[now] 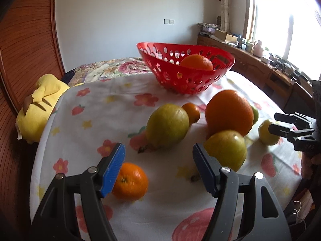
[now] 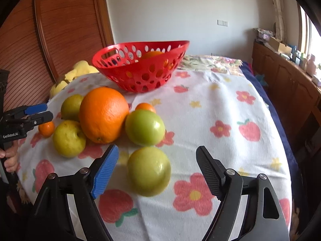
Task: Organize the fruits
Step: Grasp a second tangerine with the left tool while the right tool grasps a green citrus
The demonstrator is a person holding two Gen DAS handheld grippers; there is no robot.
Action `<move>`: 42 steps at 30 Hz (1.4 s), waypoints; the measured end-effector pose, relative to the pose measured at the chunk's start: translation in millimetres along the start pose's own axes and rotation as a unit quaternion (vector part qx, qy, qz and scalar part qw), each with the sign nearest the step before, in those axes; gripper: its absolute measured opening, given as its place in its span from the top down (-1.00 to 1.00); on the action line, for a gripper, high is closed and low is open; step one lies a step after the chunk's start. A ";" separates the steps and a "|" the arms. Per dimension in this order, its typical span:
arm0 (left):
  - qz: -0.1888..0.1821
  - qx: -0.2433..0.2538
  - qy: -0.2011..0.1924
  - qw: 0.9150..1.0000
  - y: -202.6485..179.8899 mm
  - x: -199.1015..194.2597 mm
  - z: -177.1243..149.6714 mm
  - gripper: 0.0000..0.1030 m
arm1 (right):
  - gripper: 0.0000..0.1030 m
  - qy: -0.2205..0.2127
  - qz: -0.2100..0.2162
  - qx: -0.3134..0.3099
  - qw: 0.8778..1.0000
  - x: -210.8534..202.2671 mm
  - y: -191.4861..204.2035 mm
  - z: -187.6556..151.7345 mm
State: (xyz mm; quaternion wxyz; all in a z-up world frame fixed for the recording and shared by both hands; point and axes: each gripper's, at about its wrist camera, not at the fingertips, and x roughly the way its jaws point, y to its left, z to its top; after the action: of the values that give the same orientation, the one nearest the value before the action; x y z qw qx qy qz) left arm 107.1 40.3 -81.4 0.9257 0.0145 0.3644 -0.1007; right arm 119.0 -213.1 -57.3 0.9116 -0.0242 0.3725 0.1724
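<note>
A red perforated basket (image 1: 186, 68) (image 2: 140, 68) stands at the far side of the flowered cloth (image 1: 100, 110) with one orange (image 1: 196, 62) inside. In front lie a big orange (image 1: 228, 112) (image 2: 103, 114), several yellow-green fruits (image 1: 167, 124) (image 1: 226, 148) (image 2: 144, 127) (image 2: 149, 170) and small tangerines (image 1: 130, 180) (image 1: 191, 112) (image 2: 46, 129). My left gripper (image 1: 158, 166) is open above the cloth, a tangerine by its left finger. My right gripper (image 2: 156, 170) is open around a green fruit without touching it; it also shows in the left wrist view (image 1: 280, 123).
A yellow plush toy (image 1: 38, 108) lies at the cloth's left edge against a wooden panel (image 1: 26, 46). A wooden cabinet (image 2: 284, 84) with clutter runs along the window side. The right part of the cloth (image 2: 230, 110) carries no fruit.
</note>
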 end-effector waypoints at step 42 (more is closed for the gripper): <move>0.025 -0.025 0.031 0.999 32.9 7.4 -28.2 0.10 | -0.07 0.035 -0.009 -0.017 0.999 22.4 10.7 -16.2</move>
State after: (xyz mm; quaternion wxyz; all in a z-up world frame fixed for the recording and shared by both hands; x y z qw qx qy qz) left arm 100.0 74.1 -108.7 0.9162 0.0038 0.3950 -0.0682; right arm 119.5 -199.2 -83.5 0.8989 -0.0491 0.4008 0.1700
